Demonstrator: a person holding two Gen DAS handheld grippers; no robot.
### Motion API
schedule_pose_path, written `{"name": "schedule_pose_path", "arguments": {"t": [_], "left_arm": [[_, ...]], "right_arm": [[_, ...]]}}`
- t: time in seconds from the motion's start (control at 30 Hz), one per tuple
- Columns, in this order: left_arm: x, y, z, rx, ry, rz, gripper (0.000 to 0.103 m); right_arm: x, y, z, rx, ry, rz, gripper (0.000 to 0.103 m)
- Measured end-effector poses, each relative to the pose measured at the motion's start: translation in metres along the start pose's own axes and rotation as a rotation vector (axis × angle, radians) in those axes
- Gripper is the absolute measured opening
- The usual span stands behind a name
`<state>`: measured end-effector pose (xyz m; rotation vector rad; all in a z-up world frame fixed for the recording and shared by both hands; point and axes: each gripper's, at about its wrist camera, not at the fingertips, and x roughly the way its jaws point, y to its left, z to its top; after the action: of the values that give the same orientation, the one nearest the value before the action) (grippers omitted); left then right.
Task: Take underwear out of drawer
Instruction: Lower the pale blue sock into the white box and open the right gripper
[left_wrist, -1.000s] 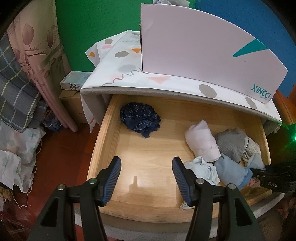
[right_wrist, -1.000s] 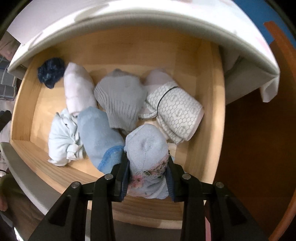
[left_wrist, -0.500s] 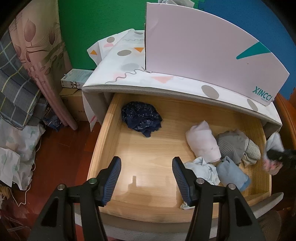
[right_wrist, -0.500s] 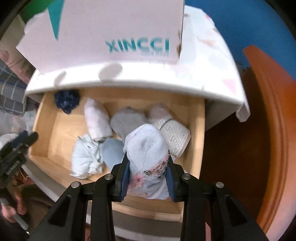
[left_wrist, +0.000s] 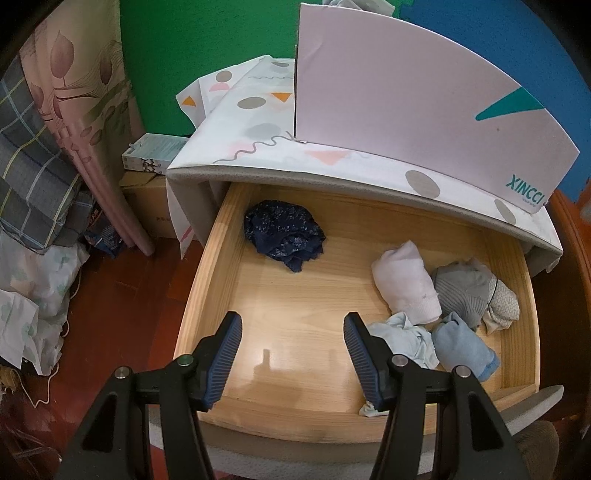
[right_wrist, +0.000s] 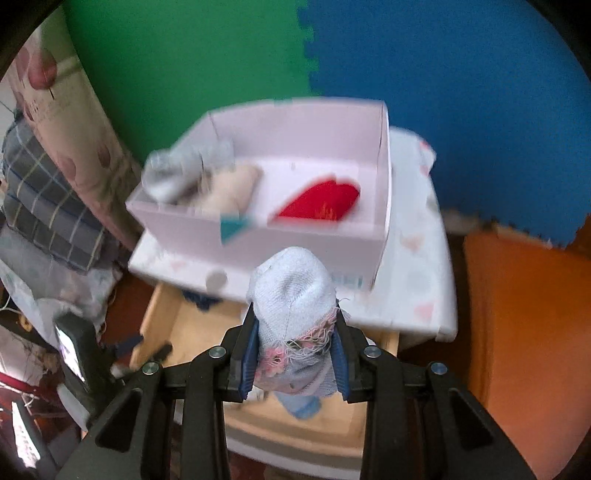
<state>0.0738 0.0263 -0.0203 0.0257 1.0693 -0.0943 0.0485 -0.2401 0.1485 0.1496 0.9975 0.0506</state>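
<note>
- Above the open pale wooden drawer (right_wrist: 162, 317), right gripper (right_wrist: 295, 354) pinches a rolled light-blue knitted underwear bundle (right_wrist: 293, 295).
- Left gripper (left_wrist: 291, 354) hovers, angled down, jaws apart and empty.
- Pink cardboard box (left_wrist: 406, 110) reads "XINCCI".

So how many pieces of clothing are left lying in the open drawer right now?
6: a dark blue bundle at back left; at right a white roll, grey knit, honeycomb-print piece, pale blue crumple and light blue roll. More may hide underneath.
</note>
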Motion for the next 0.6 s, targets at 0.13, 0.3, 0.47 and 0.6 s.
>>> {"name": "schedule_pose_path", "arguments": {"t": [0.13,0.3,0.47,0.6], "left_arm": [[0.0,0.001,0.0,-0.003,0.001,-0.002,0.059],[0.001,0.002,0.001,-0.01,0.002,0.0,0.059],[0.001,0.002,0.001,-0.013,0.008,-0.004,0.059],[0.001,0.004,0.002,-0.022,0.007,-0.007,0.059]], "right_arm": [[-0.004,0.006,0.029,-0.002,-0.059,-0.031,0.031],[0.006,0.013,0.066,-0.009,-0.105,-0.073,0.032],[0.041,0.017,0.086,-0.025,-0.055,-0.122,0.033],[0.067,0.023,0.09,-0.047,-0.019,-0.147,0.033]]}}
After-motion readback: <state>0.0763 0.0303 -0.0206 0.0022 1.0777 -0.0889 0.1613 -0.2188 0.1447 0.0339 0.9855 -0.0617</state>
